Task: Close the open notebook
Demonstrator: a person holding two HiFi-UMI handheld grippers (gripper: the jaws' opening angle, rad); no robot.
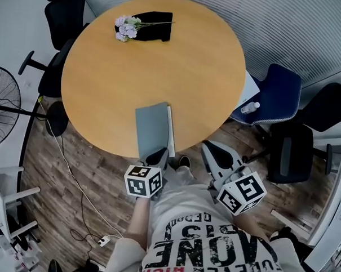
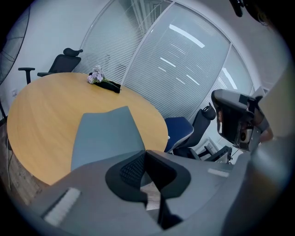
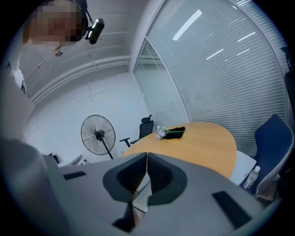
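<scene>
Grey-blue flat notebook [image 1: 153, 126] lies closed near the round wooden table's [image 1: 105, 73] front edge; likely finished, so left gripper [image 1: 157, 156] at its near end and right gripper [image 1: 214, 151] off-table have empty jaws pressed together

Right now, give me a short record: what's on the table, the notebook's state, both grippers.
surface: round wooden table
notebook: grey notebook, near edge, cover up, looks closed
far side: purple flowers on black cloth
left gripper: jaws together, tip at notebook's near edge
right gripper: jaws together, nothing between, short of the table's edge
</scene>
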